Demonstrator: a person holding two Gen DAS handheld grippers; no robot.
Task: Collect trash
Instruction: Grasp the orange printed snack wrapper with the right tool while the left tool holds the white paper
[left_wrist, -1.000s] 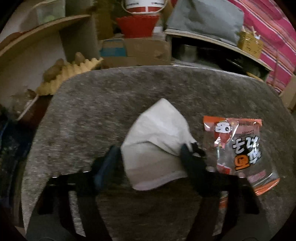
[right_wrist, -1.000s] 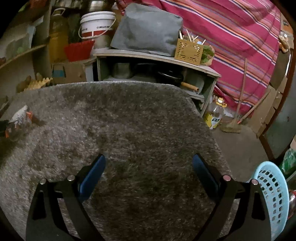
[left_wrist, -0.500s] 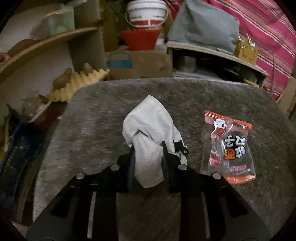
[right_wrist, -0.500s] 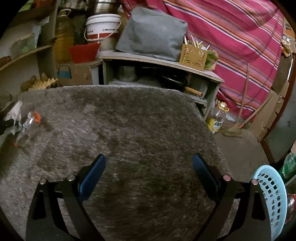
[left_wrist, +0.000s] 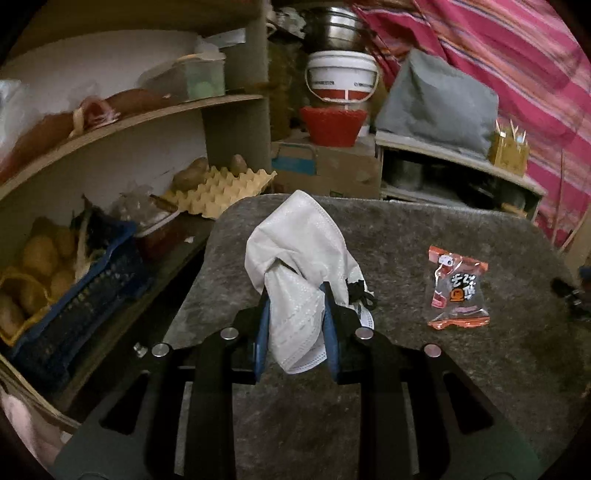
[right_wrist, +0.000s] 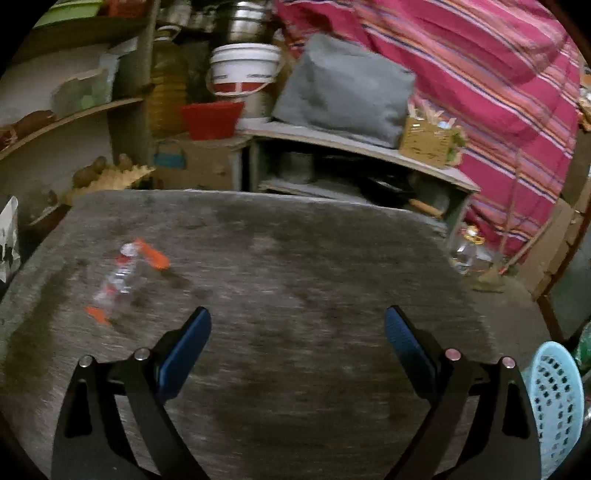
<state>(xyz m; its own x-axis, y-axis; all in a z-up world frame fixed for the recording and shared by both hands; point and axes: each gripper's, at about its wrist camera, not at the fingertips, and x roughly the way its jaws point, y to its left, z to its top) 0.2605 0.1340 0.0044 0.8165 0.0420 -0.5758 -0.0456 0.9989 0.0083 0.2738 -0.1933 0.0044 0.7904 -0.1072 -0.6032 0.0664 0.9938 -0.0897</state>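
My left gripper (left_wrist: 295, 291) is shut on a crumpled white face mask (left_wrist: 299, 251) and holds it off the grey shaggy table cover (left_wrist: 424, 369). The mask's black ear loop (left_wrist: 360, 293) dangles on its right. An orange and clear snack wrapper (left_wrist: 458, 291) lies flat on the cover to the right of the mask. In the right wrist view the same wrapper (right_wrist: 125, 277) lies blurred to the upper left of my right gripper (right_wrist: 297, 325), which is open and has nothing between its fingers. The held mask (right_wrist: 9, 240) shows at that view's left edge.
A light blue perforated basket (right_wrist: 557, 402) stands beyond the table's right edge. Shelves on the left hold an egg tray (left_wrist: 218, 192), potatoes and a blue crate (left_wrist: 74, 295). Behind the table are a red bowl (left_wrist: 330, 125), a white bucket (left_wrist: 341, 79) and a low shelf (right_wrist: 354, 147).
My left gripper closed on the white mask and lifted it off the cover, moving back and up. The right gripper stayed open and swung left, bringing the wrapper further into its view.
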